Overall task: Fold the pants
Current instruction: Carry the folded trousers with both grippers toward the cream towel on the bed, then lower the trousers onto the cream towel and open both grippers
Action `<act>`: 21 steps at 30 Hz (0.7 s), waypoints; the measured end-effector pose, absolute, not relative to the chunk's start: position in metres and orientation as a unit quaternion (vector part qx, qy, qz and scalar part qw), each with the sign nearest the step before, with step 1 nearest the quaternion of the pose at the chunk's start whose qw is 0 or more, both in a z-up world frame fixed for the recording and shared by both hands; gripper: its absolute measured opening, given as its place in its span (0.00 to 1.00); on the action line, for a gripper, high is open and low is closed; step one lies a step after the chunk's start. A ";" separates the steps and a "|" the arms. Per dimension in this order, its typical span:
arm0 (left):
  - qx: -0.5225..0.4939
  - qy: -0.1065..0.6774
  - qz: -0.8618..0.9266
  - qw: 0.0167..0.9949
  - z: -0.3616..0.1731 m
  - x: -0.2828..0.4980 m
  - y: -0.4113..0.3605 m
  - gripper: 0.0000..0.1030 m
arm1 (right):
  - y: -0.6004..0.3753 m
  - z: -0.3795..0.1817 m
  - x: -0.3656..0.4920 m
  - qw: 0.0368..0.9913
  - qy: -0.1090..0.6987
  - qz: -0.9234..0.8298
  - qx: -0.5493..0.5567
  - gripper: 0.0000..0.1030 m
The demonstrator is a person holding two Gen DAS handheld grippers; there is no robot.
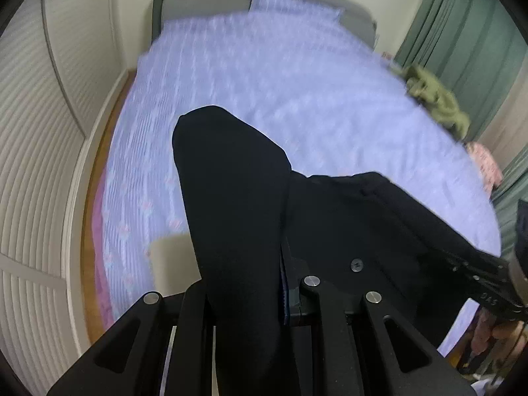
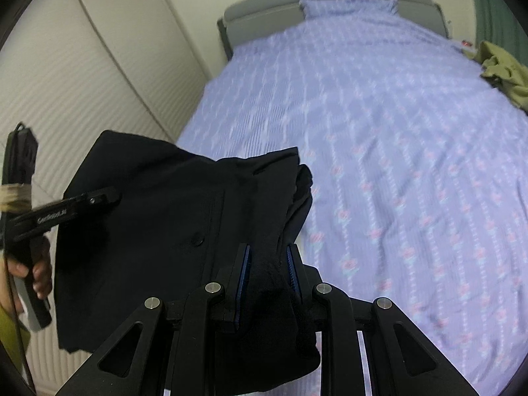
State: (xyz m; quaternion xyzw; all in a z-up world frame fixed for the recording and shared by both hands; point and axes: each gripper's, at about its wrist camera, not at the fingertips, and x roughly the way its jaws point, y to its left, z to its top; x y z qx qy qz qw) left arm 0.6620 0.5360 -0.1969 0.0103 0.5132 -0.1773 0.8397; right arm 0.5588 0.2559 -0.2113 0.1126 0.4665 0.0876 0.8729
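Two grippers are in use, each clamped on black pants. The right gripper has its blue-padded jaws set narrow, with a bunched fold of the black pants pinched between them; loose fabric spills back over the gripper's frame. The left gripper is largely covered by draped cloth in its own view; one blue pad edge shows against the fabric, and the jaws stand narrow on the garment. In the right wrist view the left gripper bites the far left edge of the pants, and a hand holds its handle.

The pants hang spread between the two tools, above the near end of the bed and not lying flat on it. A dark button shows on the spread panel. In the left wrist view the right gripper holds the opposite end of the cloth at the right edge.

Beyond lies the bedspread, lilac with pink motifs, which covers the whole bed. A matching pillow rests against the grey headboard. An olive-green garment lies crumpled at the bed's right edge, well apart from the pants. A ribbed white wardrobe stands left of the bed; green curtains hang on the right.
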 end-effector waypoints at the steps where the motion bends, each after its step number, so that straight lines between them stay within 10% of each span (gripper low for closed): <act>1: 0.017 0.523 -0.171 0.835 -0.210 0.665 0.540 0.17 | 0.261 -0.222 0.562 0.867 0.477 0.090 0.110 0.22; 10: 0.021 0.571 -0.100 0.815 -0.288 0.676 0.568 0.25 | 0.288 -0.285 0.566 0.825 0.558 0.065 0.061 0.36; 21: 0.131 0.517 0.086 0.842 -0.248 0.653 0.565 0.64 | 0.259 -0.271 0.573 0.823 0.566 -0.043 -0.015 0.52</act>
